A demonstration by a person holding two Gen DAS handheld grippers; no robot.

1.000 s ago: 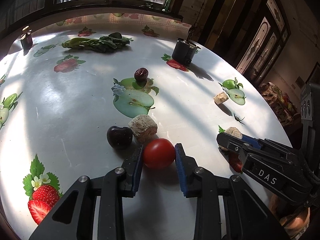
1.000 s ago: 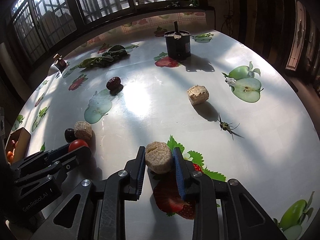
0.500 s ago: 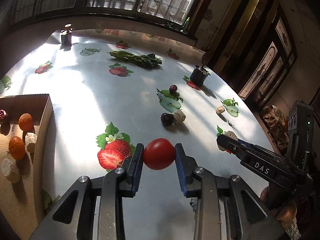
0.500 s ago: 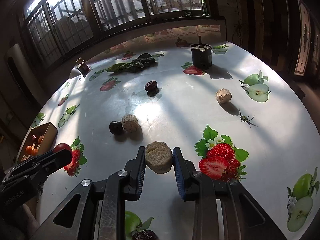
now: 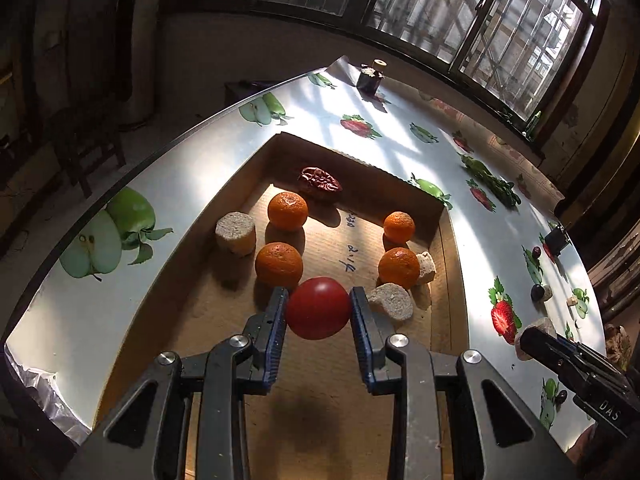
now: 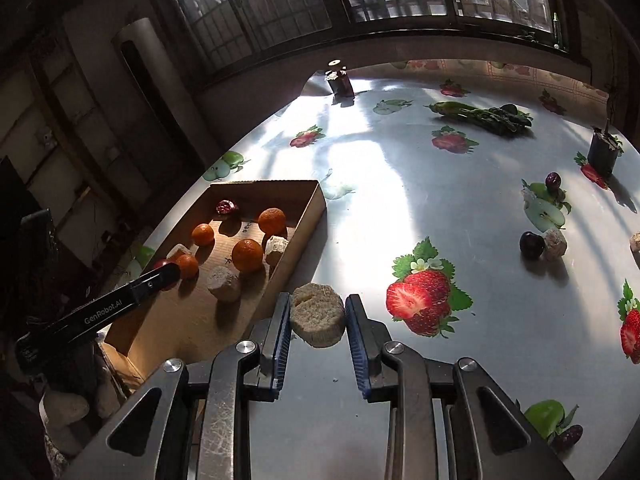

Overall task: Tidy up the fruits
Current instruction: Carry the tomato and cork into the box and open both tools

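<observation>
My left gripper (image 5: pixel 319 312) is shut on a red tomato (image 5: pixel 318 307) and holds it over the open cardboard box (image 5: pixel 224 208). The box holds several oranges (image 5: pixel 287 211), a dried red date (image 5: pixel 320 179) and several tan sponge-like chunks (image 5: pixel 236 232). My right gripper (image 6: pixel 317 316) is shut on a tan round chunk (image 6: pixel 317 314), held above the table just right of the box (image 6: pixel 308 216). A dark plum (image 6: pixel 531 245) with a tan chunk (image 6: pixel 554 243) beside it and a red date (image 6: pixel 553 179) lie far right on the table.
The table has a glossy fruit-print cloth (image 6: pixel 400 184). Leafy greens (image 6: pixel 484 114), a small dark bottle (image 6: pixel 340 80) and a dark cup (image 6: pixel 603 154) stand at the far side. The table edge runs close to the box's left side.
Both grippers have swung left with their loads. The left one now hangs over the box with the tomato; the right one has come up beside the box.
</observation>
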